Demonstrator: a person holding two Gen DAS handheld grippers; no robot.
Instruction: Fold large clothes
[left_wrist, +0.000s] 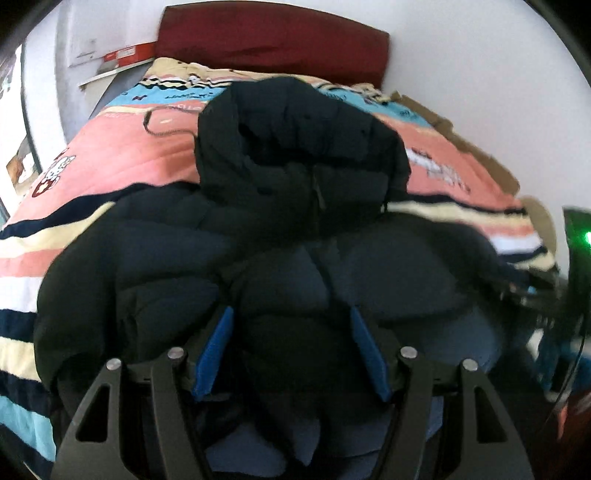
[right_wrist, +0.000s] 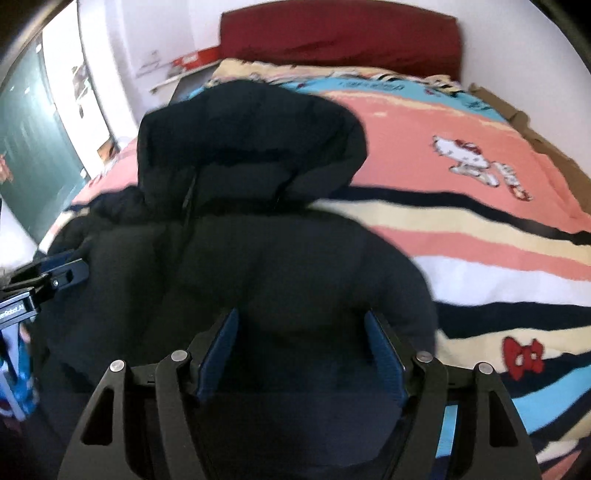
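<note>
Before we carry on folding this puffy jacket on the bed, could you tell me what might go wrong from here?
1. Both the left gripper and the right gripper are open over the dark jacket, so a shallow pinch on the thick padding may slip.
2. The hood stands bunched up and could spring the fold open.
3. The jacket lies near the edge of the striped blanket and may slide off.
</note>
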